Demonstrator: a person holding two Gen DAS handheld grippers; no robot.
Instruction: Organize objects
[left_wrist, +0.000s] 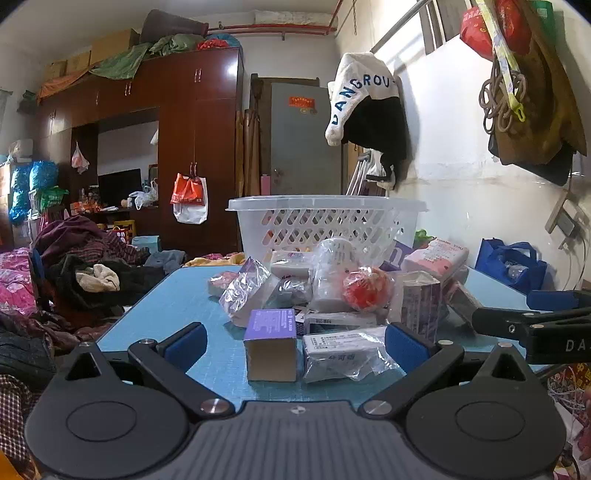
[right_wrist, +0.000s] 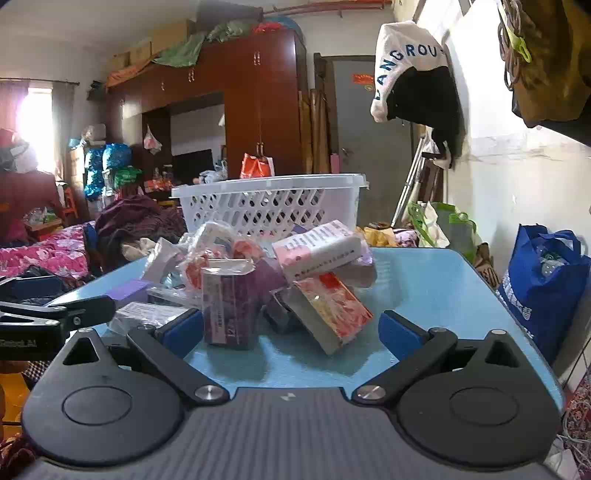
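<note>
A pile of small boxes and plastic-wrapped packets lies on a blue table (left_wrist: 184, 295). A white lattice basket (left_wrist: 325, 221) stands behind the pile; it also shows in the right wrist view (right_wrist: 269, 206). My left gripper (left_wrist: 295, 343) is open, low at the table's near edge, with a purple box (left_wrist: 271, 343) and a clear packet (left_wrist: 340, 354) between its fingers, untouched. My right gripper (right_wrist: 288, 332) is open, with a dark purple box (right_wrist: 229, 306) and a red-and-gold box (right_wrist: 328, 310) just ahead. A pink-and-white pack (right_wrist: 317, 247) tops the pile.
A bed heaped with clothes (left_wrist: 74, 273) lies left of the table. A blue bag (right_wrist: 543, 280) stands right of it by the wall. The right gripper's arm (left_wrist: 532, 325) shows at the right of the left wrist view. A wardrobe (left_wrist: 199, 147) stands behind.
</note>
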